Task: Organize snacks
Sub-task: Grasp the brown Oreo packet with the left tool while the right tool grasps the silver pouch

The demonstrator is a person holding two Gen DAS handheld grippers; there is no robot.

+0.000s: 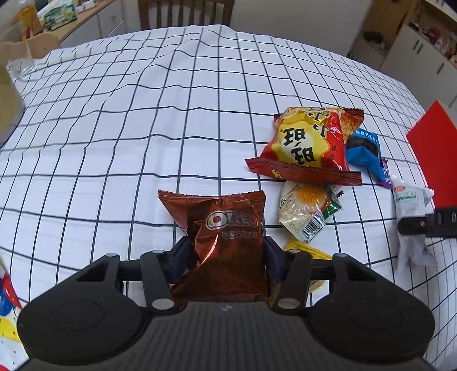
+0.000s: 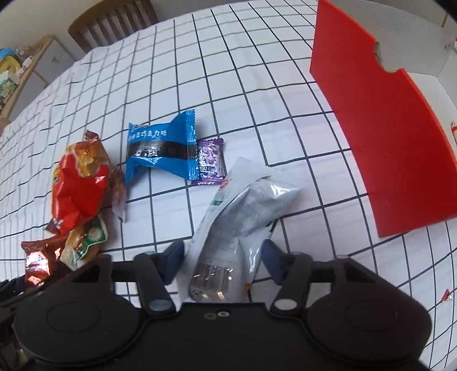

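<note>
On the checked tablecloth, the left gripper has its two blue-padded fingers pressed against the sides of a brown Oreo packet — the foil is creased between them, and the packet's top edge points away from the camera. To the right of it lies a loose heap of snacks: a big red-and-yellow bag resting over a clear cracker pack, with a yellow wrapper peeking out just beside the left gripper's right finger. A blue packet sits touching the red-and-yellow bag's far side, and a small purple wrapper lies against the blue one.

Further right, the right gripper pinches a white-and-grey pouch — its fingers bear on the pouch's lower part on both sides, and the pouch slants up and to the right over the cloth. In the right wrist view the blue packet and purple wrapper lie just beyond the pouch's upper end, the purple one nearly touching it. A red board stands tilted at the right side of the table, apart from the pouch. A wooden chair shows at the table's far edge.
</note>
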